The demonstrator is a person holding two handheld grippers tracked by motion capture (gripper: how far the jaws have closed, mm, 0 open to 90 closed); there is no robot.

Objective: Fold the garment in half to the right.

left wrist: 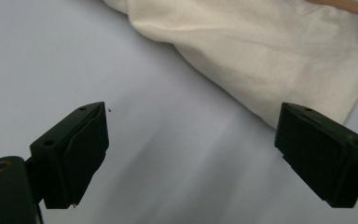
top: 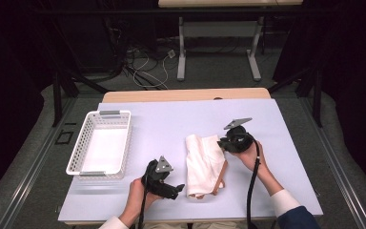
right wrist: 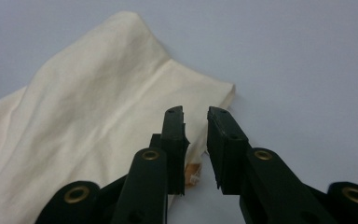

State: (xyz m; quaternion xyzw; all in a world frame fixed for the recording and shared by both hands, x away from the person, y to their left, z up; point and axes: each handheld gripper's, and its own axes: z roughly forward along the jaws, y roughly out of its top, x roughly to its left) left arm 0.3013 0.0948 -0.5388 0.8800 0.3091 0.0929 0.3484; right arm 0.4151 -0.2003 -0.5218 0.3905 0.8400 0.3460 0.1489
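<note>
Right tool (right wrist: 196, 116): jaws narrowly parted, nothing between them, poised over the cloth's (right wrist: 88, 116) right edge, where a small tan tag shows beneath. Left tool (left wrist: 186, 140): jaws spread wide and empty, aimed across bare counter (left wrist: 51, 56) toward the cloth's near corner, not touching it. In the high view the cloth (top: 204, 162) lies loosely folded at the counter's centre between the two tools, right tool (top: 229, 141) at its far right edge, left tool (top: 174, 190) just beside its near left corner; a white basket (top: 82, 143) stands well apart to the left. Likely faults: the right tool's narrow gap may slide over the fabric or pinch only the top layer, so the fold opens when lifted; the left tool, closing short, would grasp nothing; uneven pulls would bunch the cloth.
</note>
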